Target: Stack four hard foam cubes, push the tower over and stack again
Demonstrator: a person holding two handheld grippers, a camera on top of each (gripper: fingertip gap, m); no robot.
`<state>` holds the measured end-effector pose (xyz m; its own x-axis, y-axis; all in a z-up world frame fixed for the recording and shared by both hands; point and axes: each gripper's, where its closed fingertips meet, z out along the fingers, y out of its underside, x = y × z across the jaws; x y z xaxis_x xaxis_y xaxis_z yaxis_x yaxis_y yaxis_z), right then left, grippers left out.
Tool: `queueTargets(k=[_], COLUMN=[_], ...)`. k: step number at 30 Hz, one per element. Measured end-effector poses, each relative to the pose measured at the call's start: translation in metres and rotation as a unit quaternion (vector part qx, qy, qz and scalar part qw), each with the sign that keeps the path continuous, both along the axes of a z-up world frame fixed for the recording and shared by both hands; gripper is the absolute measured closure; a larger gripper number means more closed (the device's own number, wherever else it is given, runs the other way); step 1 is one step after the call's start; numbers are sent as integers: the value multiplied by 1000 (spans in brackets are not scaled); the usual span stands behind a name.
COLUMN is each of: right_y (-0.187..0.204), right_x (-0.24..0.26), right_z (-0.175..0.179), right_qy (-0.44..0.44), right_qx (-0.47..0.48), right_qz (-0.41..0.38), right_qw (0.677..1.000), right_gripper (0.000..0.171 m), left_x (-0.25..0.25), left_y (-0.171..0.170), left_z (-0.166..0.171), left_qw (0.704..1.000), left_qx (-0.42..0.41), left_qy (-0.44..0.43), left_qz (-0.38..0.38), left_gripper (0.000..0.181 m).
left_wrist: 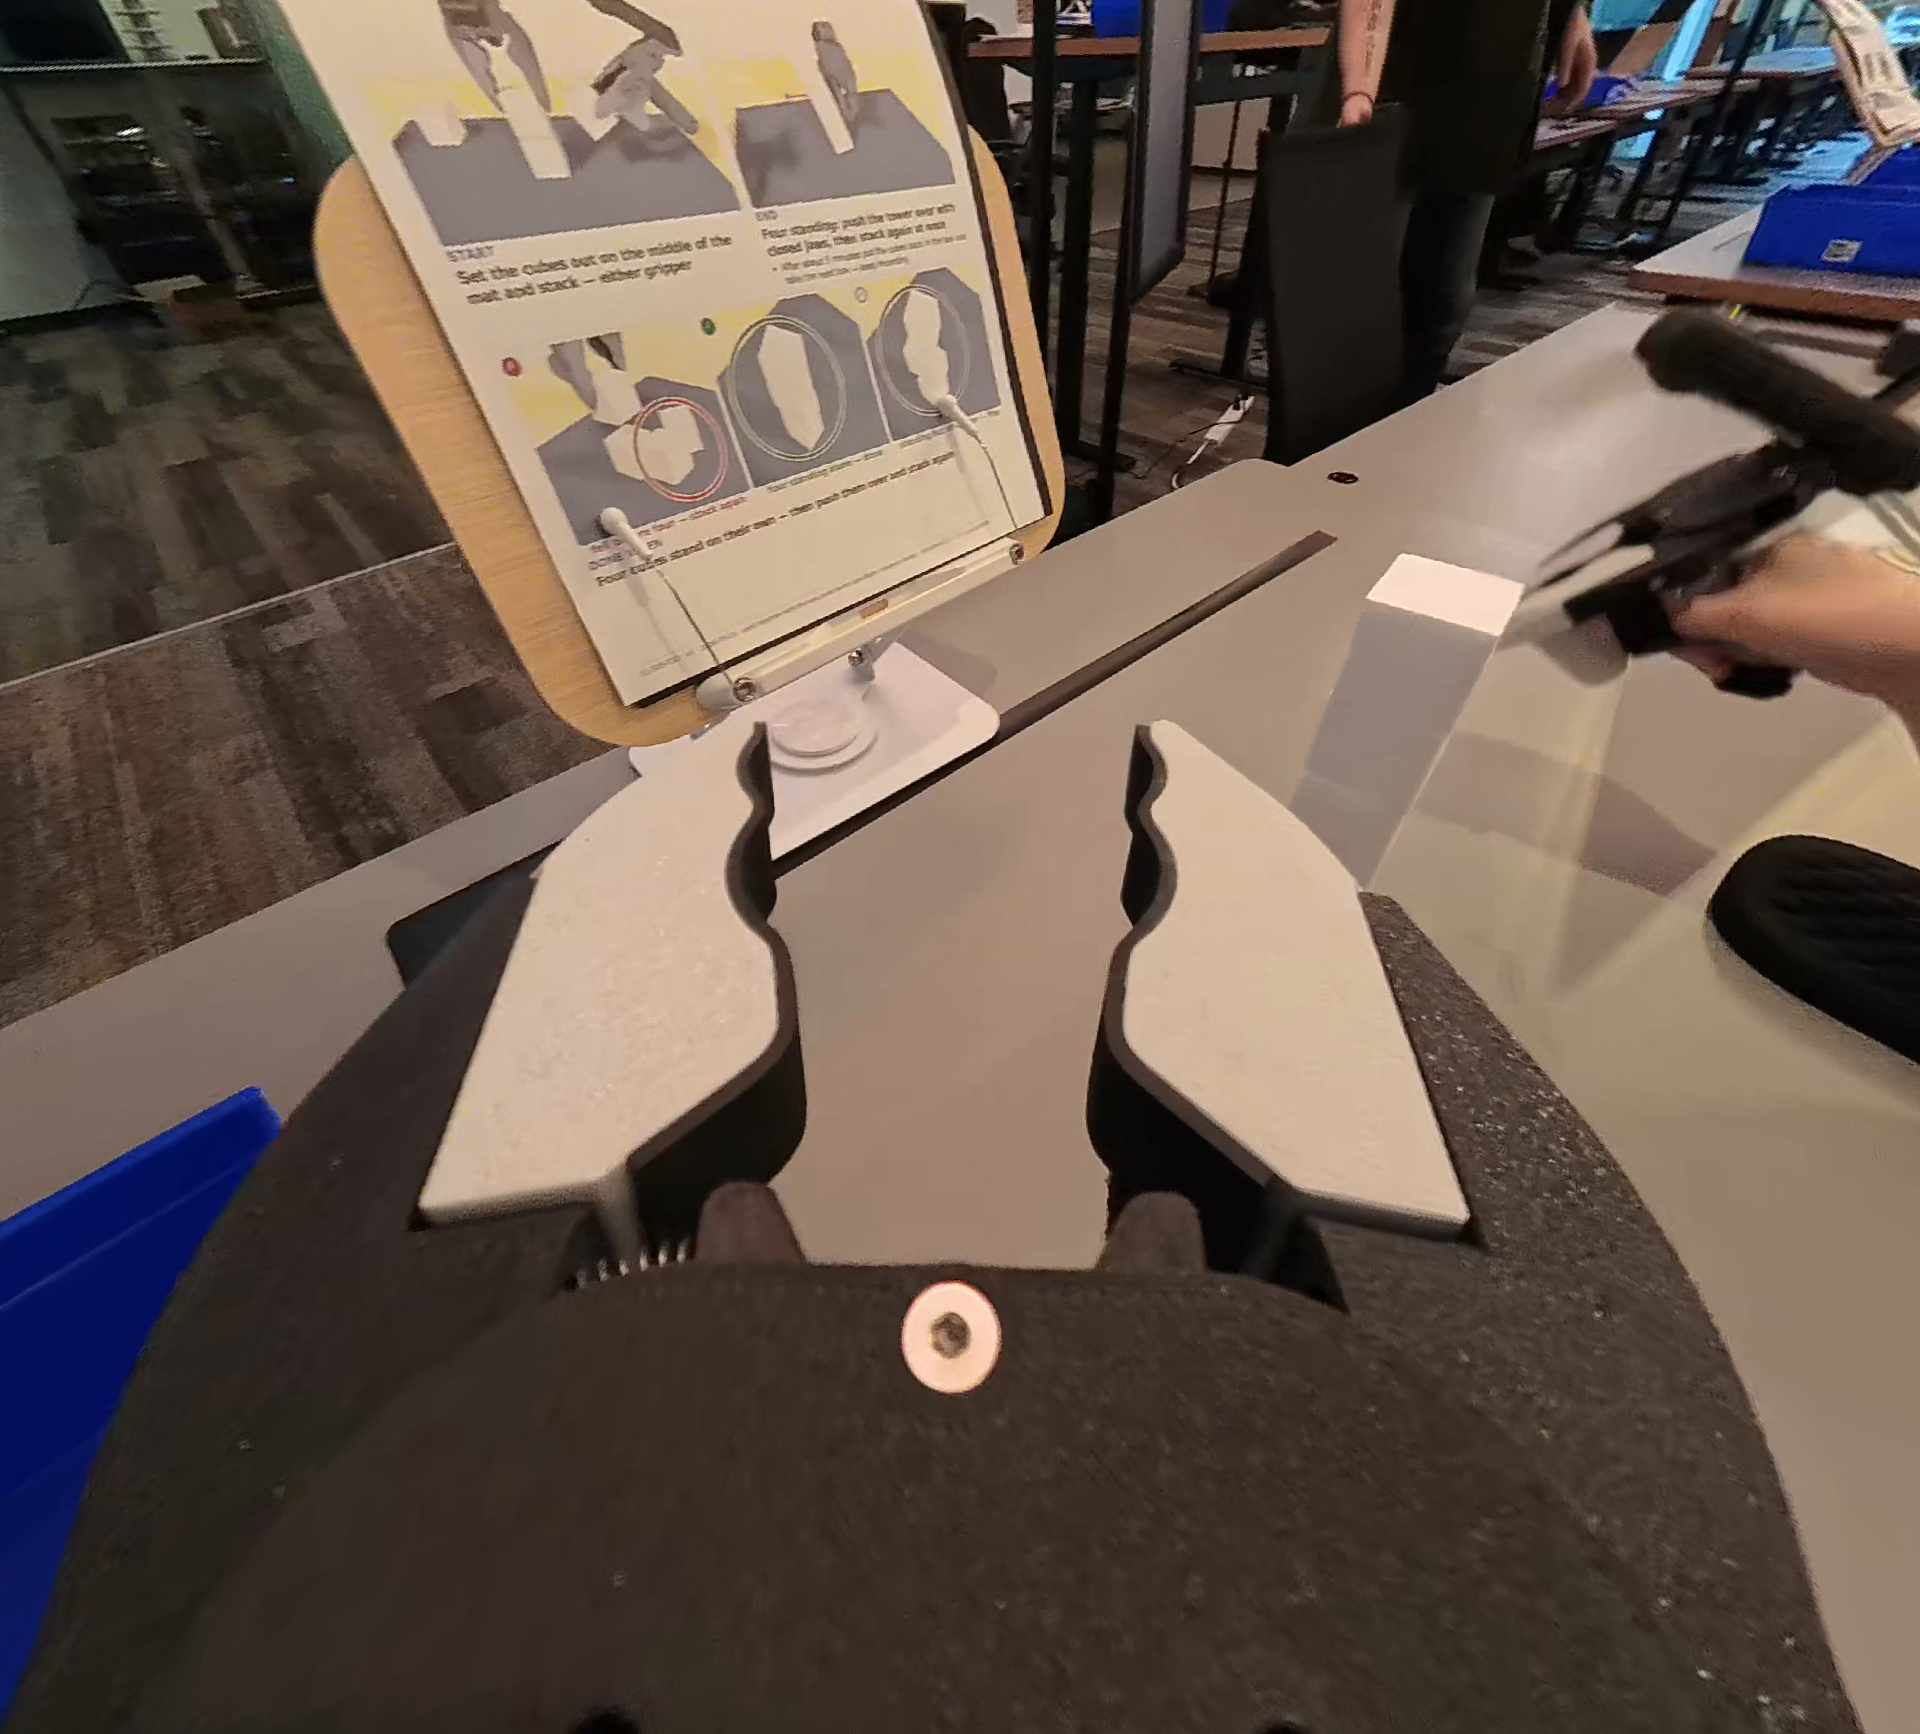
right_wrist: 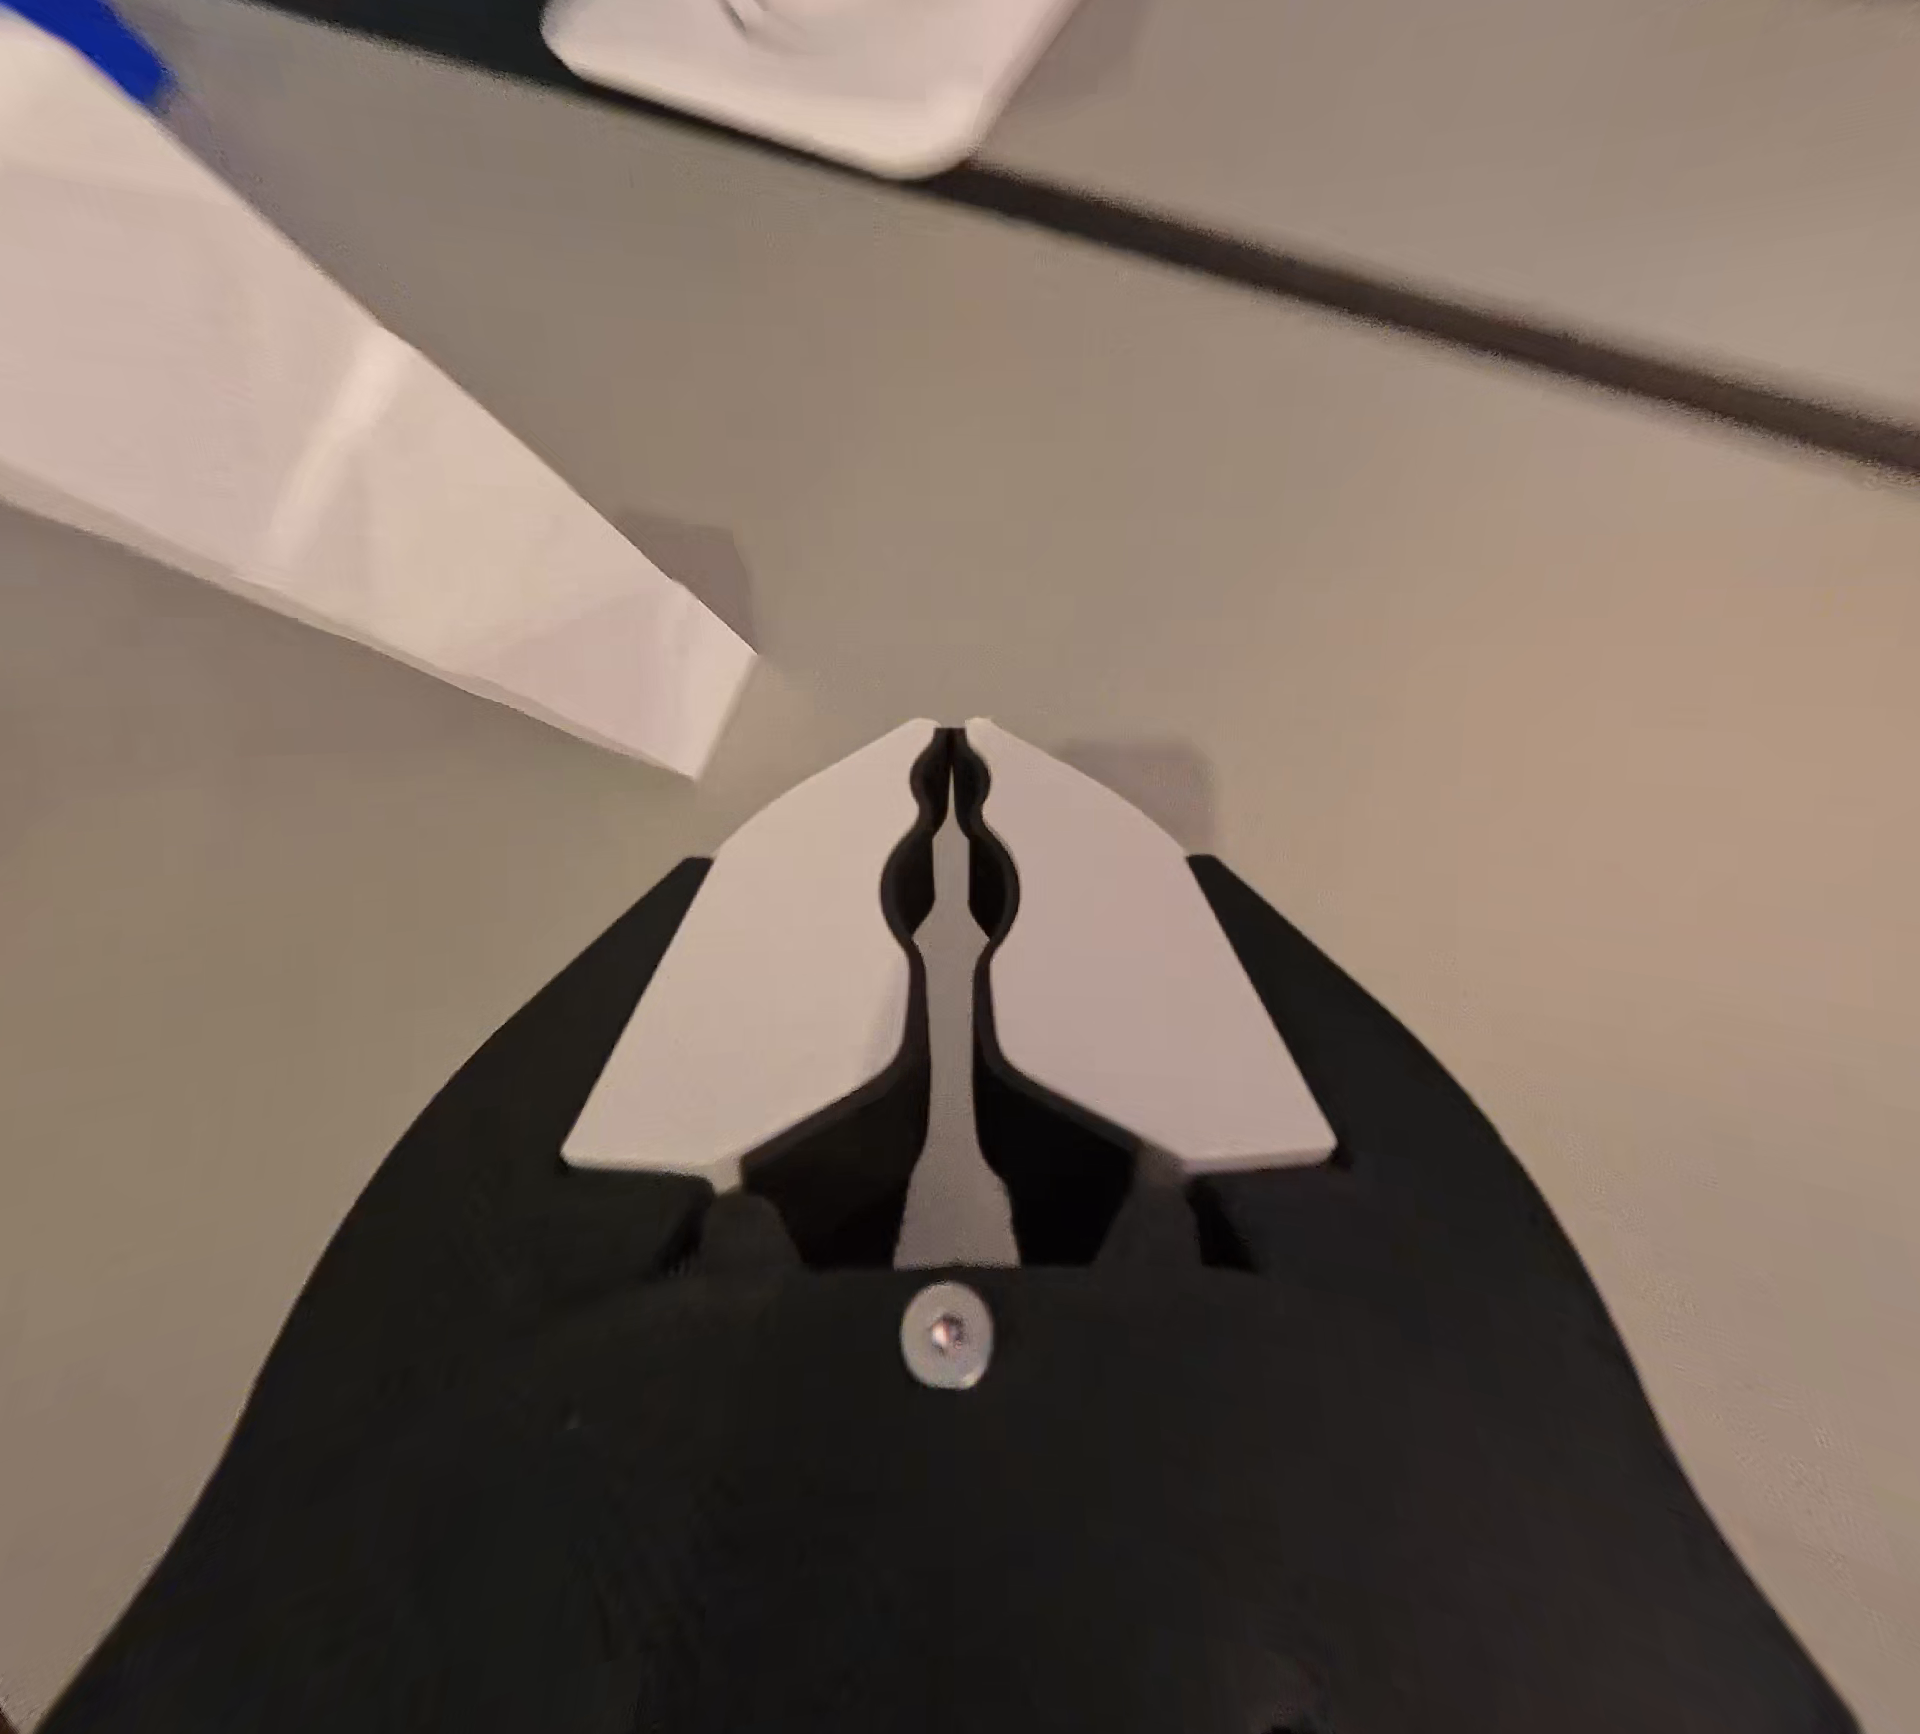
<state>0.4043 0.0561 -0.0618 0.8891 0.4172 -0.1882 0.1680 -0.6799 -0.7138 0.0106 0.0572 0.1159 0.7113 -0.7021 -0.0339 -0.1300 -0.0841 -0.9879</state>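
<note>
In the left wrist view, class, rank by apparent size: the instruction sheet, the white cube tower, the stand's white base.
1. instruction sheet, clearly largest.
2. white cube tower.
3. stand's white base, partly hidden by the left gripper, so two and three are uncertain.

The left tongs are held level and low, their two pale fingers spread wide apart with nothing between them. The right tongs point forward and down, fingertips pressed together and gripping nothing. In the left wrist view the right tongs appear blurred at the far right, held in a hand that wraps the handle.
</note>
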Motion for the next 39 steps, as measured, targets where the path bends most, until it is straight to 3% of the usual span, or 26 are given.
queueTargets(k=[4,9,16,27,33,39], right_y=[-16,-17,-4,5,9,13], right_x=[6,4,-5,-72,-153,-181], right_z=[-65,-82,-66,-46,-1,45], right_qy=[-21,-16,-13,-23,-28,-77], right_qx=[-122,-155,-149,-170,-132,-85], right_qz=[-64,-119,-151,-92,-7,15], right_qw=[990,981,977,981,991,993], right_gripper=[170,170,170,170,170,170], left_x=[-8,-14,-19,-20,-17,-18], left_y=[-5,-11,-10,-8,-9,-10], left_z=[1,5,-3,-7,-9,-11], left_qw=[1000,1000,999,999,999,998], left_qx=[-9,-15,-31,-42,-45,-48], left_qy=[0,-8,5,11,14,20], left_qz=[-1,-11,-16,-16,-19,-18], left_gripper=[116,116,116,116,116,115])
